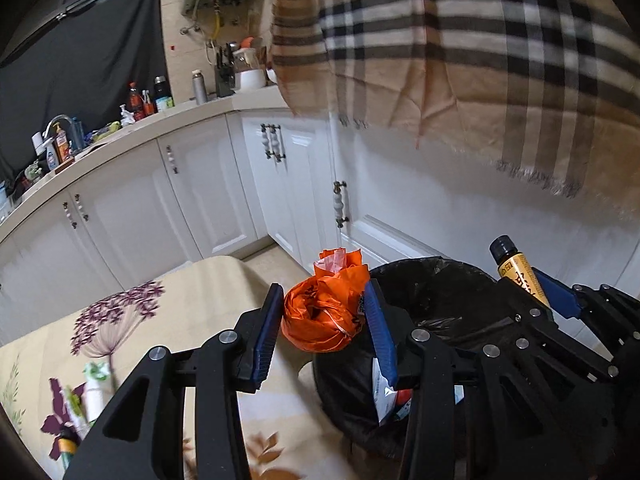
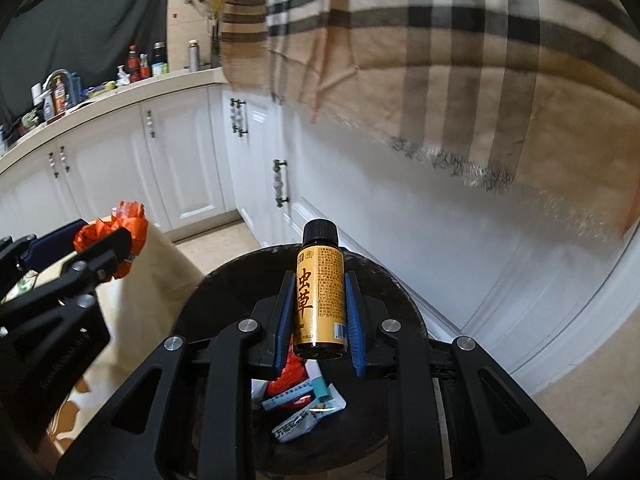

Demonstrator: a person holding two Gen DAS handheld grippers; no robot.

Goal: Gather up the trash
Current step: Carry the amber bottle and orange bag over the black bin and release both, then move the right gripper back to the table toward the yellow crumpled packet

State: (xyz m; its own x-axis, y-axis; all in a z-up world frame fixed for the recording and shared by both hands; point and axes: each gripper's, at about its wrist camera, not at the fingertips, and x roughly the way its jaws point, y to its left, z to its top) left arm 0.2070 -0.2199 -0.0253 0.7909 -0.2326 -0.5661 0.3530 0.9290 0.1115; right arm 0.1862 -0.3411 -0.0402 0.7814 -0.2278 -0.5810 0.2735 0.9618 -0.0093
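Observation:
My left gripper (image 1: 325,310) is shut on a crumpled orange plastic bag (image 1: 320,312), held just left of the black-lined trash bin's rim (image 1: 440,268). The same orange bag (image 2: 120,224) shows at the left of the right wrist view, with the left gripper's fingers (image 2: 100,256) around it. My right gripper (image 2: 319,292) is shut on a small yellow bottle with a black cap (image 2: 320,292), upright over the open bin (image 2: 224,304). In the left wrist view that bottle (image 1: 518,270) sticks up at the right. Several wrappers (image 2: 304,404) lie inside the bin.
A table with a floral cloth (image 1: 132,320) stands left of the bin, with small items (image 1: 88,392) on it. White cabinets (image 1: 192,200) and a cluttered counter (image 1: 132,116) run behind. A checked beige scarf (image 1: 460,48) hangs overhead, close to the cameras.

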